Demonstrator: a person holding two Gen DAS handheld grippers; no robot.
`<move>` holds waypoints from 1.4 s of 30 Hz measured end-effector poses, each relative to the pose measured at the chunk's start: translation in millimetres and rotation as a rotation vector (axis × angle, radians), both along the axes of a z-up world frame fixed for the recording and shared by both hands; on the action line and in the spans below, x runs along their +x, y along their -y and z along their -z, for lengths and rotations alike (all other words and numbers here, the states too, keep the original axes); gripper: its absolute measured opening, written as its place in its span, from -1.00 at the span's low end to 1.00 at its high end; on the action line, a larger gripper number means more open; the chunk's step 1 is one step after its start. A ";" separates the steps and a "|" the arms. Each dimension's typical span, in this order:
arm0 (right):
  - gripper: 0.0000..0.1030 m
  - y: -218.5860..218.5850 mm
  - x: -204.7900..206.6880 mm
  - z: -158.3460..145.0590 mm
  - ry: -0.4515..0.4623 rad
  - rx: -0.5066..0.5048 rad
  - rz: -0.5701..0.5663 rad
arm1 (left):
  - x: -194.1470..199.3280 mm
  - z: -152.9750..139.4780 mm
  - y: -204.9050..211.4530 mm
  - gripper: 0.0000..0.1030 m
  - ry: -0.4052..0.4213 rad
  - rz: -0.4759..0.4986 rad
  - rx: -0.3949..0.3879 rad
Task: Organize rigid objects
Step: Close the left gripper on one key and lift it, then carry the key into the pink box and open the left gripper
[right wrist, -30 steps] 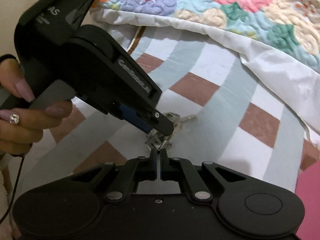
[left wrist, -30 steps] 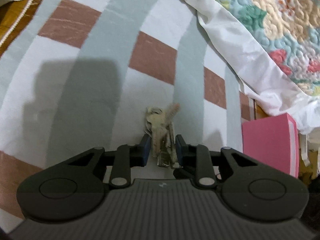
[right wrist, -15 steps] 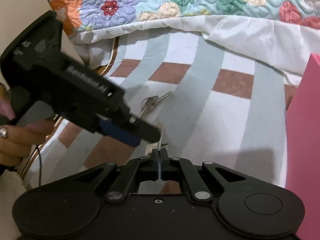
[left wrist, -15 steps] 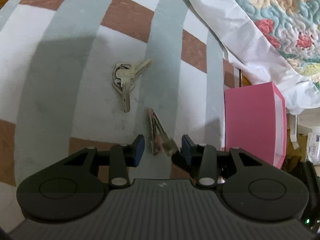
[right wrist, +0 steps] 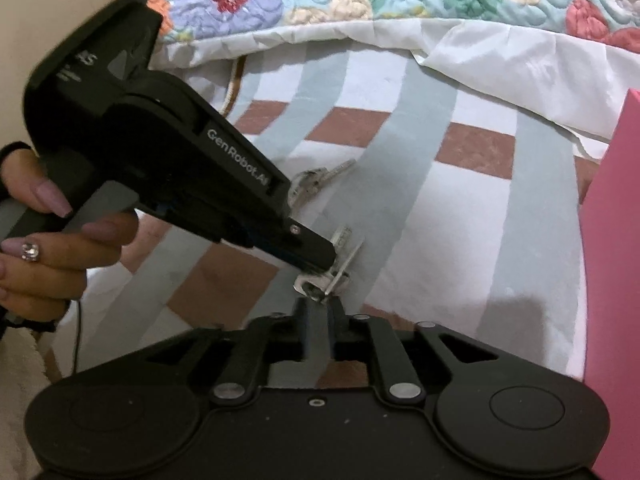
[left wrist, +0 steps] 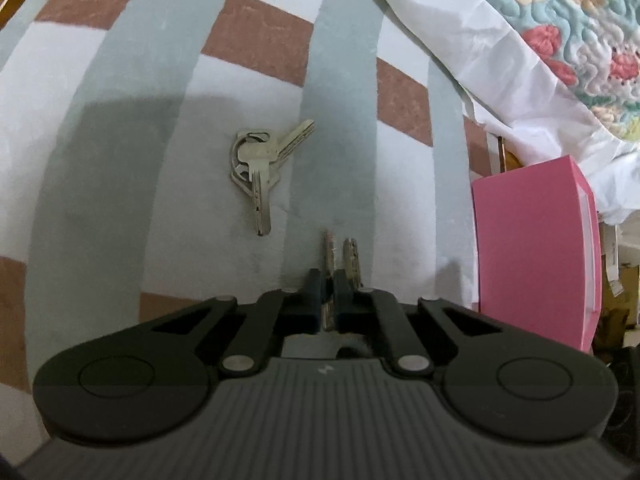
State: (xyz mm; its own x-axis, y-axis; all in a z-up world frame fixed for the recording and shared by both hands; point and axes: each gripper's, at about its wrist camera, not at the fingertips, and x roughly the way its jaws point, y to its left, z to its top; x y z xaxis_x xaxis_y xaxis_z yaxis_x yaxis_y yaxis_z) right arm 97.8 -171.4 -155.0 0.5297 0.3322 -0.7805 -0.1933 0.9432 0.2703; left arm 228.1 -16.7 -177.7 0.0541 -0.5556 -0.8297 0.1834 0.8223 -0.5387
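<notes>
The left tongs [left wrist: 328, 296] have just been closing and are now gripping a small key set [left wrist: 339, 258], two blades sticking forward past the fingertips. The right tongs [right wrist: 319, 312] have just been opening and are standing slightly parted, with the ring end of that same set [right wrist: 320, 284] lying right at their tips; nothing is pressed between the pads. In the right view the left tongs [right wrist: 316, 258] are slanting down from the left, a hand [right wrist: 48, 256] wrapping the handle.

A second key bunch [left wrist: 258, 168] is lying flat on the striped bed cover [left wrist: 120, 160], ahead and left of the held set and apart from it. The cover around it is lying flat and bare, giving open room to the left and forward. On the right a pink box [left wrist: 532, 248] is standing near the held keys, its near edge closing off that side. Farther back a white sheet edge [left wrist: 460, 40] and floral quilt [left wrist: 580, 20] are bounding the striped area.
</notes>
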 end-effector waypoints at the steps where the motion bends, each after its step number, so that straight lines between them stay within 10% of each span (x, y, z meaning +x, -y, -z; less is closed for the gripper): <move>1: -0.20 -0.7 -0.5 -0.1 0.004 -0.006 0.003 | 0.0 -0.2 0.6 -0.90 0.002 0.003 0.002; 9: 0.09 -7.2 13.6 4.0 0.035 -0.023 0.007 | 1.1 6.5 -0.1 -0.89 -0.067 0.003 -0.050; 13: -0.43 -10.8 15.4 2.5 0.050 -0.114 0.006 | 1.1 5.9 -1.2 -0.86 -0.055 -0.004 -0.085; 20: -0.44 -1.1 10.5 1.6 0.034 -0.045 0.064 | 0.6 10.7 -1.1 -0.35 -0.099 -0.007 -0.160; 32: -0.76 0.9 2.6 0.0 0.053 0.003 0.057 | -14.0 -6.4 13.3 -0.57 0.043 0.083 -0.084; 42: -0.75 5.7 -40.0 -59.3 0.234 -0.072 0.021 | -59.4 -81.7 16.5 -0.57 0.265 0.126 -0.119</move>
State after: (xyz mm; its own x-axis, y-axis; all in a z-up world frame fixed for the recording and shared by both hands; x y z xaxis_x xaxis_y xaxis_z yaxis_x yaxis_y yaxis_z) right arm 57.7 -177.1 -95.7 0.7050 0.2670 -0.6570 -0.2228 0.9629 0.1522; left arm 168.6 -33.3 -96.0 0.1844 -0.6637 -0.7249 0.4267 0.7185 -0.5493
